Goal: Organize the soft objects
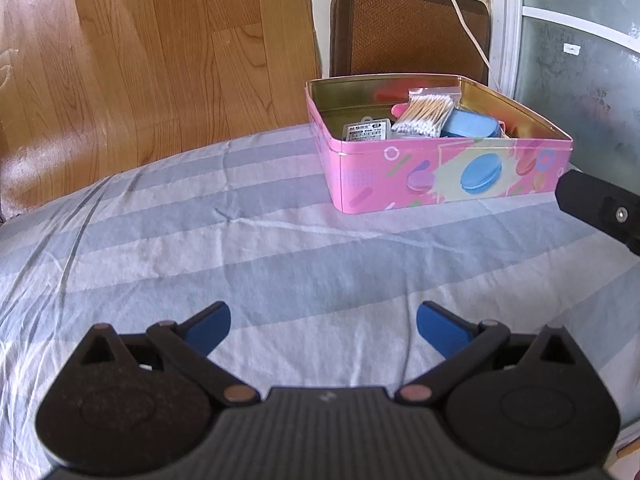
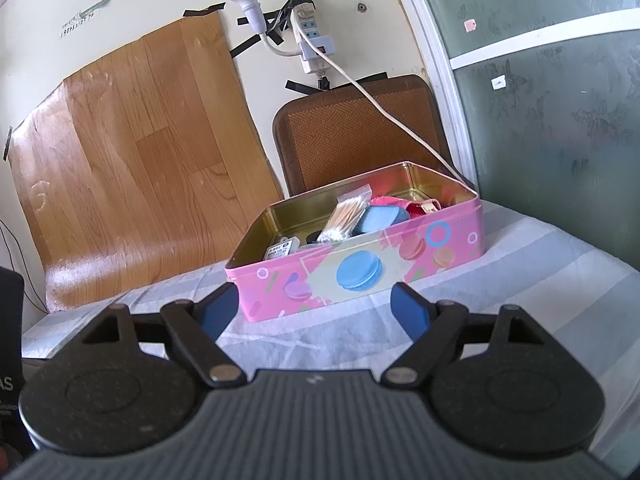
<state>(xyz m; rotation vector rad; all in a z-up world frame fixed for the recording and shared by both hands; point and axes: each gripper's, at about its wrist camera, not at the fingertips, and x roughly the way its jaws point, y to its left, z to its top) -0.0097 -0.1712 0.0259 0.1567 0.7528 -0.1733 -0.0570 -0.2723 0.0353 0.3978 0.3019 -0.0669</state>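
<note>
While hovering over the striped sheet (image 1: 280, 248), left gripper (image 1: 323, 330) spread wide, holding nothing; right gripper (image 2: 316, 310) likewise wide and empty. Pink tin (image 1: 400, 184) with macaron print resting on the sheet ahead, open, containing a bag of cotton swabs (image 1: 424, 114), a blue soft case (image 1: 472, 124) and a small labelled box (image 1: 366, 130), writing too blurred to read.

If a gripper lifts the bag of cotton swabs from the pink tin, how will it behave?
The bag of cotton swabs is probably very light. Its thin clear plastic looks slippery and may crumple. The sticks inside likely keep it fairly stiff lengthwise. It leans on the blue case in the pink tin.
</note>
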